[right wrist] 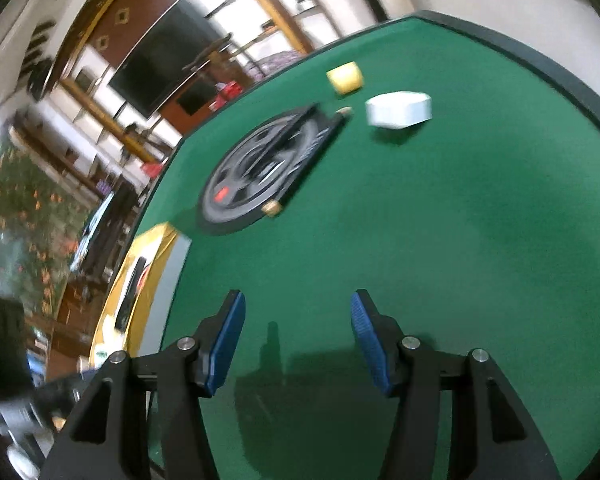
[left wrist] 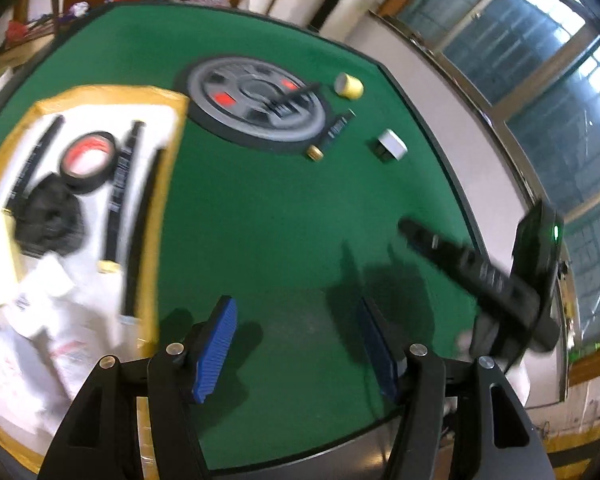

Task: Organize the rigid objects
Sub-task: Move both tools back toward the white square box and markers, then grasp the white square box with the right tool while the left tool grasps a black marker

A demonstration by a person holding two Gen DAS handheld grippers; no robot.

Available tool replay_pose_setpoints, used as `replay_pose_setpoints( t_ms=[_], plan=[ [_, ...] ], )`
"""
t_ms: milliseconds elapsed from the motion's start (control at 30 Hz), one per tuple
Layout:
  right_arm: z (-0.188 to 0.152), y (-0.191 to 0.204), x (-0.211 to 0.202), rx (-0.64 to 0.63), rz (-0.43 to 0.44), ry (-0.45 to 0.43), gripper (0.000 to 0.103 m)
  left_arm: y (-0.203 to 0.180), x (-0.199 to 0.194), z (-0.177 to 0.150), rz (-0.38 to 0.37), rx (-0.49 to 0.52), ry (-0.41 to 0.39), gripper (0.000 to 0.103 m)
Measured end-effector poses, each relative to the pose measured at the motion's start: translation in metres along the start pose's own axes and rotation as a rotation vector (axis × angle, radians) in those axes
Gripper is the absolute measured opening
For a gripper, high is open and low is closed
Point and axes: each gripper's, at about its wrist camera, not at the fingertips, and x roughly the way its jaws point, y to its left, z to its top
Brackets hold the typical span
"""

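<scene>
Both grippers hover open and empty over a green table (left wrist: 268, 216). My left gripper (left wrist: 296, 344) has blue pads. The right gripper shows in the left wrist view as a black body (left wrist: 484, 276) at the right. In its own view my right gripper (right wrist: 298, 340) is open. A grey weight plate (left wrist: 256, 100) lies far on the table with a black pen-like stick (left wrist: 296, 94) across it. Beside it lie a black tube with a gold cap (left wrist: 332, 132), a yellow tape roll (left wrist: 349, 86) and a white box (left wrist: 392, 145). They show again in the right wrist view: plate (right wrist: 260, 172), roll (right wrist: 346, 76), box (right wrist: 398, 109).
A yellow-rimmed cardboard box (left wrist: 156, 208) at the left holds a black-and-red tape roll (left wrist: 87, 162), black strips, a black bundle and white wrappers. The box edge shows in the right wrist view (right wrist: 152, 264). A window wall runs along the right.
</scene>
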Motion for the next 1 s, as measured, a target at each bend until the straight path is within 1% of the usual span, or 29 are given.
replay_pose_setpoints(
  t_ms=[100, 233, 300, 400, 467, 633, 667, 767, 867, 1000],
  plan=[
    [0.021, -0.026, -0.009, 0.035, -0.048, -0.048, 0.054, -0.014, 0.015, -0.005, -0.004, 0.007, 0.019, 0.065],
    [0.053, -0.057, -0.011, 0.104, -0.072, -0.097, 0.054, -0.029, 0.033, -0.007, -0.006, 0.012, 0.032, 0.065],
    [0.07, -0.072, -0.007, 0.147, -0.064, -0.117, 0.054, -0.035, 0.039, -0.007, -0.004, 0.023, 0.038, 0.065],
    [0.094, -0.088, 0.002, 0.214, -0.039, -0.139, 0.055, -0.044, 0.048, -0.004, 0.02, 0.052, 0.053, 0.065],
    [0.109, -0.094, 0.009, 0.248, -0.028, -0.144, 0.059, -0.047, 0.051, -0.001, 0.031, 0.066, 0.058, 0.065],
    [0.134, -0.098, 0.034, 0.294, -0.01, -0.146, 0.063, -0.049, 0.049, 0.009, 0.072, 0.095, 0.04, 0.065],
    [0.138, -0.096, 0.042, 0.295, -0.009, -0.138, 0.066, -0.049, 0.048, 0.011, 0.084, 0.104, 0.033, 0.065],
    [0.143, -0.091, 0.059, 0.276, -0.04, -0.115, 0.066, -0.049, 0.047, 0.021, 0.111, 0.122, 0.017, 0.065],
    [0.146, -0.082, 0.072, 0.238, -0.071, -0.096, 0.066, -0.047, 0.049, 0.032, 0.12, 0.118, 0.014, 0.065],
    [0.147, -0.068, 0.086, 0.142, -0.13, -0.078, 0.066, -0.047, 0.057, 0.044, 0.126, 0.114, 0.022, 0.065]
  ],
)
